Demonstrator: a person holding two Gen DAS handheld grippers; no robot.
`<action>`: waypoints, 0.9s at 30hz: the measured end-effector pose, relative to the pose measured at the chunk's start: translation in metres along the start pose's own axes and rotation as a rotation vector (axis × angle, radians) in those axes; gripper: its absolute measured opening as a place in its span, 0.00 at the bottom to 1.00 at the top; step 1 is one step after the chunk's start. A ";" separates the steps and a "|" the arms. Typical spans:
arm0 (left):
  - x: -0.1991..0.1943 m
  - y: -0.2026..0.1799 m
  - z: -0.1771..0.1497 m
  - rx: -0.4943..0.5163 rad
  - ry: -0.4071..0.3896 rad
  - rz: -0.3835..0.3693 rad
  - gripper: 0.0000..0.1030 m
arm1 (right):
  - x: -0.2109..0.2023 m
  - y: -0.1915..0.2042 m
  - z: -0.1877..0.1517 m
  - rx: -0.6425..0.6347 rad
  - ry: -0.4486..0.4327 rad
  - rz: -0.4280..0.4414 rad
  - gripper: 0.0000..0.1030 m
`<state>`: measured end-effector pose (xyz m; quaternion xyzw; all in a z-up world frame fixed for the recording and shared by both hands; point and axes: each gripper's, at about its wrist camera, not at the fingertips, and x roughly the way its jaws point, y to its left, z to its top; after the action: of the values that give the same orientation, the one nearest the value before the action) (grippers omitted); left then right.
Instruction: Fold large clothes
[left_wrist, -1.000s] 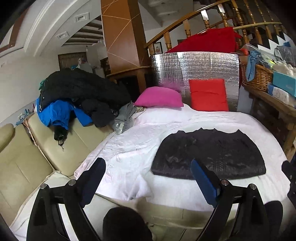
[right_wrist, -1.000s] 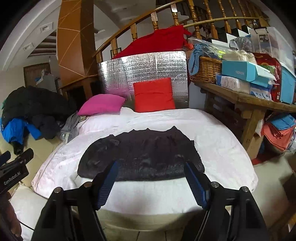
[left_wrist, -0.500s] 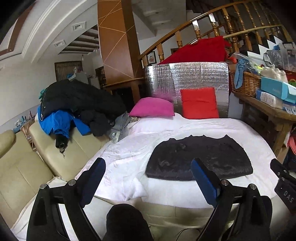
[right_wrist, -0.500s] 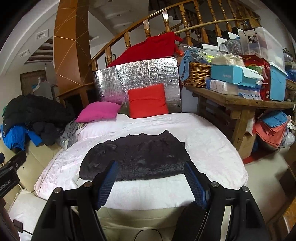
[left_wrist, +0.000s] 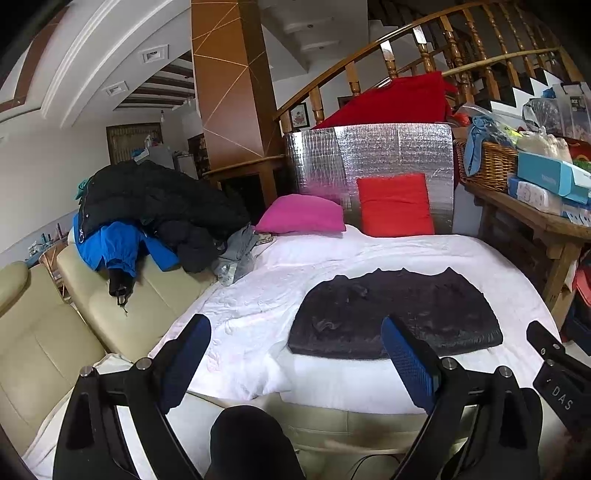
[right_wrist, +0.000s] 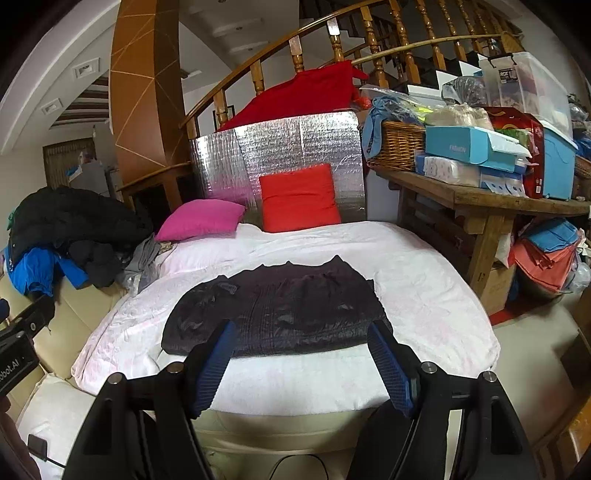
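Right wrist view: the black garment (right_wrist: 275, 308) lies folded flat on the white bed (right_wrist: 424, 295). The right tool (right_wrist: 303, 363) and left tool (left_wrist: 295, 360) both hang above the near edge, fingers spread apart, holding nothing.

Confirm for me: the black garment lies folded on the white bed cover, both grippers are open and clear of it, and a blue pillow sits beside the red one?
Not quite. The pillow beside the red pillow is pink, not blue, as the right wrist view shows. The rest holds: black garment on the white bed cover, left gripper and right gripper open, clear.

Left gripper (left_wrist: 295, 343): black frame, silver pivot screws, blue ribbed finger pads (left_wrist: 406, 360). Right gripper (right_wrist: 304, 350) same build; white "DAS" lettering on its black housing.
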<state>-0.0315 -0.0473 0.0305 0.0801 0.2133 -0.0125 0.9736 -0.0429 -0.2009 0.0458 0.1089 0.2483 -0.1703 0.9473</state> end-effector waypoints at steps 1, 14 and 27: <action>0.000 0.001 0.000 -0.002 0.001 -0.002 0.91 | 0.000 0.001 -0.001 -0.002 0.001 0.000 0.75; -0.002 0.010 0.001 -0.029 -0.013 -0.018 0.91 | -0.005 0.008 0.000 -0.006 -0.018 -0.002 0.75; -0.001 0.012 0.001 -0.036 -0.012 -0.017 0.91 | -0.004 0.010 0.000 -0.006 -0.016 -0.003 0.75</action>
<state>-0.0317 -0.0359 0.0332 0.0609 0.2084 -0.0172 0.9760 -0.0423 -0.1911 0.0486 0.1041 0.2416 -0.1720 0.9493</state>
